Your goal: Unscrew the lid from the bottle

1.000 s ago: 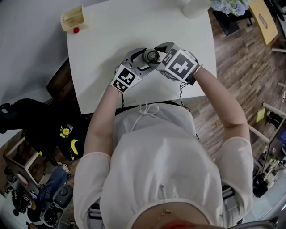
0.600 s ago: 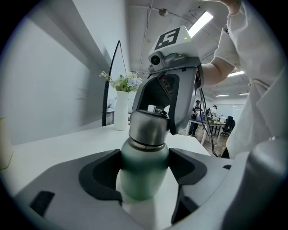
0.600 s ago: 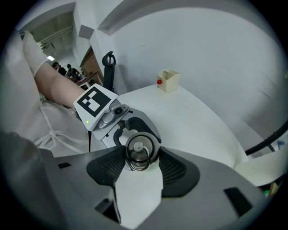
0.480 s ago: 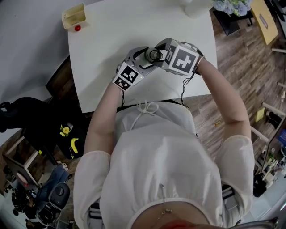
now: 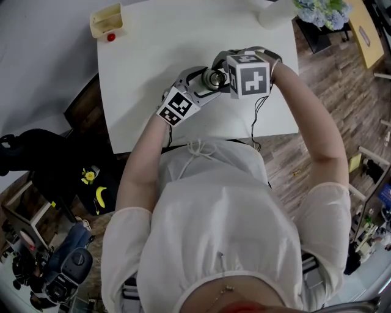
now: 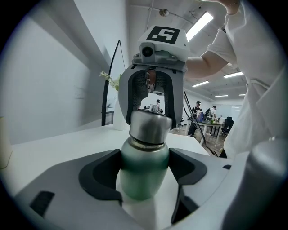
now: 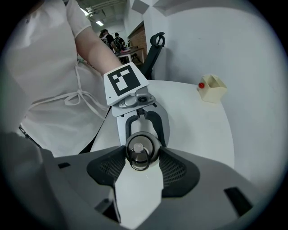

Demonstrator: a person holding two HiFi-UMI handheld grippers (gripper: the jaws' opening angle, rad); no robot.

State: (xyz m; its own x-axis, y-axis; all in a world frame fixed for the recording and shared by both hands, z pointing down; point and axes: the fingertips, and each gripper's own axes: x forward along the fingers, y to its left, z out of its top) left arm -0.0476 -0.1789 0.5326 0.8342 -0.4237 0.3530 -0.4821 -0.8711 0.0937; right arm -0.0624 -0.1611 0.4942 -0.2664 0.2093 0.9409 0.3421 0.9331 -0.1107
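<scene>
2 grippers meet over the white table (image 5: 153,55), upper middle of the head view. Left gripper (image 6: 145,176): jaws closed on the green body of the bottle (image 6: 143,157), dark pads pressing both sides just below the shoulder. Bottle upright; cannot tell whether its base touches the tabletop. Silver lid (image 6: 150,126) still seated on the neck. Right gripper (image 7: 142,157) faces the left one from the opposite side, jaws clasping the lid, 1 pad against each flank, the lid's wire ring (image 7: 140,158) lying on top between them. Person's forearms run in from the lower frame. Small cream box (image 5: 107,21) with 1 red knob sits at the table's upper left corner, well apart. Flowers (image 5: 317,9) at the upper right edge.
</scene>
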